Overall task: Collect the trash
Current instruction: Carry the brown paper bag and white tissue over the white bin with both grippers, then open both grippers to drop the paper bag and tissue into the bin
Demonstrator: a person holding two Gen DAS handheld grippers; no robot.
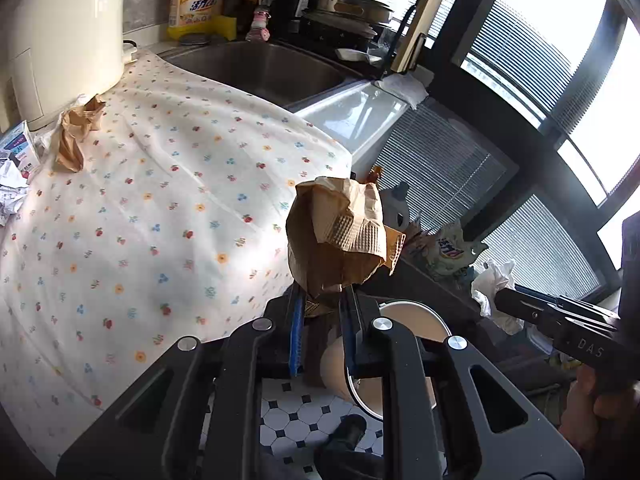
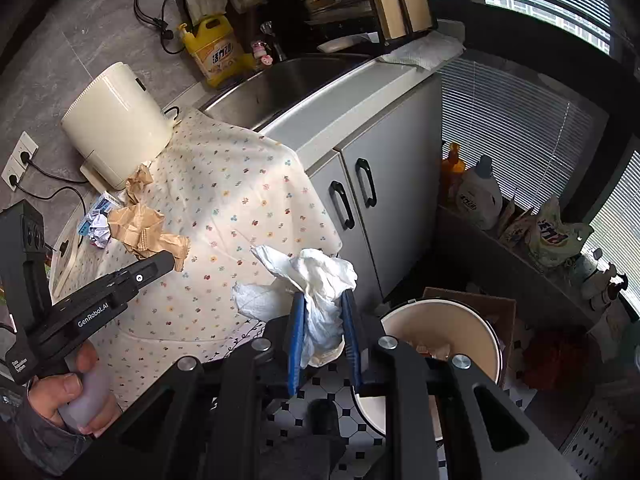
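Note:
My left gripper [image 1: 324, 306] is shut on a crumpled brown paper bag [image 1: 340, 240], held past the edge of the flowered tablecloth [image 1: 160, 208]. My right gripper [image 2: 322, 300] is shut on a wad of white tissue [image 2: 316, 280] beside the counter edge. A round cream bin [image 2: 480, 316] stands on the tiled floor just right of and below both grippers; its rim [image 1: 436, 316] shows behind the left fingers. In the right wrist view the left gripper [image 2: 170, 260] and its brown bag [image 2: 148, 232] are at the left. In the left wrist view the right gripper [image 1: 502, 300] and tissue [image 1: 494, 292] are at the right.
On the cloth remain another crumpled brown paper [image 1: 78, 132], a white paper ball [image 2: 98, 232] and a small blue box [image 2: 100, 204] near a cream appliance [image 2: 116, 128]. A sink [image 1: 260, 68], yellow detergent jug [image 1: 196, 0] and grey cabinet [image 2: 380, 184] lie beyond. Bottles line a ledge [image 2: 480, 192].

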